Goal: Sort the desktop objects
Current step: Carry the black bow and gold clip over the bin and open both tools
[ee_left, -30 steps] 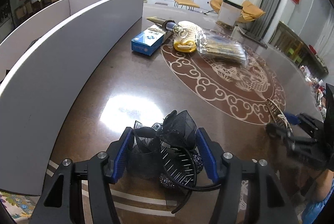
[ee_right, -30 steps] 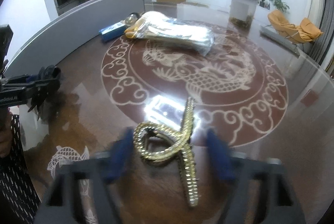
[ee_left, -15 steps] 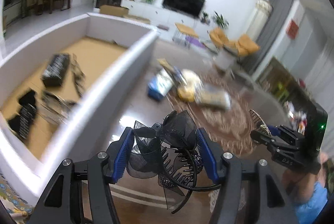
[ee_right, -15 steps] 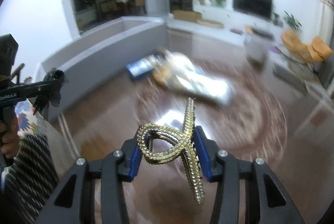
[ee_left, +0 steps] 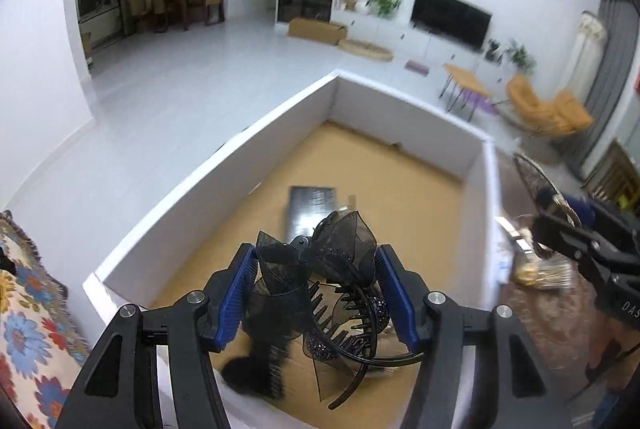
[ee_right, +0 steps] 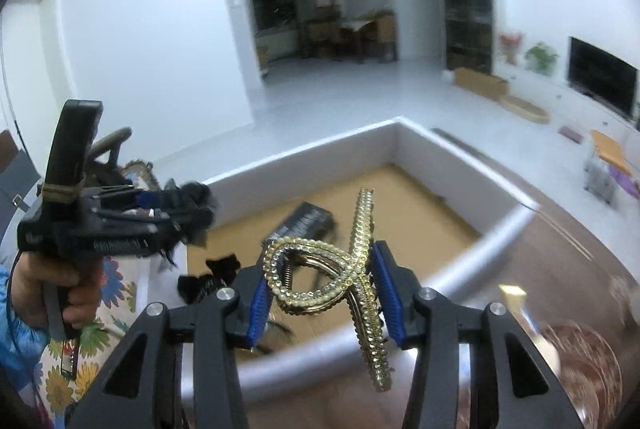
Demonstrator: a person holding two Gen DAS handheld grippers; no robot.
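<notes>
My left gripper [ee_left: 316, 293] is shut on a black mesh-bow hair clip [ee_left: 320, 269] and holds it in the air over the white-walled box [ee_left: 208, 181] with a tan floor. My right gripper [ee_right: 320, 293] is shut on a gold rhinestone hair clip [ee_right: 344, 261] and holds it just above the box's near wall [ee_right: 360, 341]. The left gripper also shows at the left of the right wrist view [ee_right: 192, 213]. The right gripper also shows at the right of the left wrist view [ee_left: 556, 217].
A black rectangular item [ee_left: 312, 205] and other dark hair pieces [ee_right: 208, 281] lie on the box floor. A flower-patterned cloth [ee_left: 28, 309] lies left of the box. The dark table [ee_right: 580, 269] with bagged items [ee_left: 540, 269] is to the right.
Both grippers have risen from the table and swung left over the box, each keeping its hair clip. The box interior is now in view.
</notes>
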